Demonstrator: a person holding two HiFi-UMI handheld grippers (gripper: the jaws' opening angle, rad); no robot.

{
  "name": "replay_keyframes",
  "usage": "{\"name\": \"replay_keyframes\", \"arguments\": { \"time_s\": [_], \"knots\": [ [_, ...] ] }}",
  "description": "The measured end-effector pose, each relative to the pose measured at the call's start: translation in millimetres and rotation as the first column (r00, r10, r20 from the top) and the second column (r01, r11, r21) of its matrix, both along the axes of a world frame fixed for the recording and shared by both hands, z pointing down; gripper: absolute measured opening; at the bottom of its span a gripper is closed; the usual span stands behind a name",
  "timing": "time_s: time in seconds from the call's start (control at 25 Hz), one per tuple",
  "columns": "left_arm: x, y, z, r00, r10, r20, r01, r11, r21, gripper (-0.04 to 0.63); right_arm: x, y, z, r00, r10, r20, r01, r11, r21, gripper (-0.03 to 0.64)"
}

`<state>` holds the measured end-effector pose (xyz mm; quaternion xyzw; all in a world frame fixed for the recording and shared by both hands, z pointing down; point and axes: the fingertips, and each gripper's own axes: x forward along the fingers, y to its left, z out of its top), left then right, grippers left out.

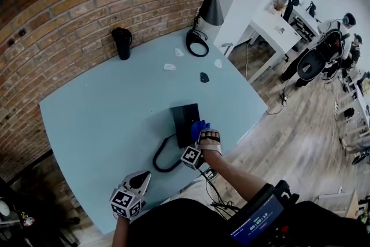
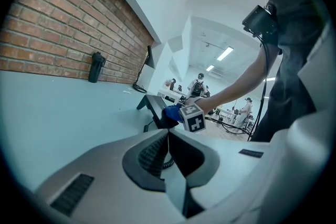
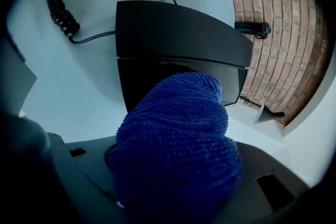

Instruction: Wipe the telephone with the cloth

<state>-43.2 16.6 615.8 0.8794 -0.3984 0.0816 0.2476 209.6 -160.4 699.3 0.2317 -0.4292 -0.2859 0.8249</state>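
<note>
A black telephone [image 1: 184, 118] sits near the front right of the pale blue table [image 1: 104, 118]; its coiled cord [image 1: 164, 159] loops toward me. My right gripper [image 1: 203, 132] is shut on a bunched blue cloth [image 1: 199, 126], which presses against the phone's right side. In the right gripper view the blue cloth [image 3: 176, 149] fills the jaws and hides them, with the telephone [image 3: 178, 34] and cord [image 3: 58, 2] just beyond. My left gripper [image 1: 136, 184] hovers at the table's front edge, away from the phone. Its jaws [image 2: 168, 136] are shut on nothing and point toward the telephone [image 2: 153, 107].
A black cup [image 1: 122, 43] stands by the brick wall at the back. A black lamp [image 1: 211, 6] with a ring base [image 1: 197, 43] occupies the far corner. Small white scraps [image 1: 169, 66] and a dark piece [image 1: 204, 77] lie behind the phone. People work at desks to the right.
</note>
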Motion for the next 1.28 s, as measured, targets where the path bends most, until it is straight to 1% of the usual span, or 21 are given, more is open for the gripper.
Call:
{"name": "replay_keyframes", "arguments": {
  "time_s": [0.08, 0.24, 0.4, 0.6, 0.76, 0.92, 1.12, 1.2, 1.24, 1.28],
  "knots": [
    [1, 1, 0, 1.000, 0.001, 0.001, -0.001, 1.000, 0.000, 0.020, 0, 4, -1, 1.000, -0.011, -0.004, 0.011, 1.000, -0.001, 0.204],
    [2, 2, 2, 1.000, 0.009, 0.001, -0.009, 1.000, -0.004, 0.020, 2, 11, 22, 1.000, -0.014, 0.021, 0.014, 1.000, -0.006, 0.204],
    [4, 1, -1, 1.000, 0.012, -0.002, -0.012, 1.000, -0.002, 0.020, 3, 19, 15, 1.000, -0.006, 0.013, 0.006, 1.000, -0.009, 0.204],
    [5, 3, -3, 1.000, 0.019, -0.002, -0.019, 1.000, 0.002, 0.020, 5, 29, 31, 0.999, 0.005, 0.047, -0.004, 1.000, -0.018, 0.204],
    [6, 4, -1, 1.000, 0.019, -0.002, -0.019, 1.000, 0.001, 0.020, 8, 37, 37, 0.999, 0.018, 0.047, -0.016, 0.999, -0.032, 0.204],
    [7, 5, -2, 1.000, 0.027, -0.003, -0.027, 1.000, 0.004, 0.020, 8, 50, 36, 0.997, 0.051, 0.064, -0.046, 0.996, -0.077, 0.204],
    [10, 4, -3, 0.999, 0.036, -0.004, -0.036, 0.999, 0.012, 0.020, 9, 53, 38, 0.994, 0.067, 0.082, -0.061, 0.995, -0.080, 0.204],
    [10, 5, -4, 0.999, 0.037, -0.002, -0.037, 0.999, 0.014, 0.021, 12, 61, 42, 0.990, 0.096, 0.099, -0.084, 0.990, -0.115, 0.204],
    [10, 6, -4, 0.999, 0.035, 0.000, -0.035, 0.999, 0.014, 0.020, 14, 70, 42, 0.988, 0.114, 0.108, -0.096, 0.982, -0.160, 0.204],
    [9, 6, -5, 0.999, 0.032, 0.002, -0.032, 0.999, 0.015, 0.020, 13, 80, 40, 0.984, 0.127, 0.121, -0.098, 0.971, -0.220, 0.181]
  ]
}}
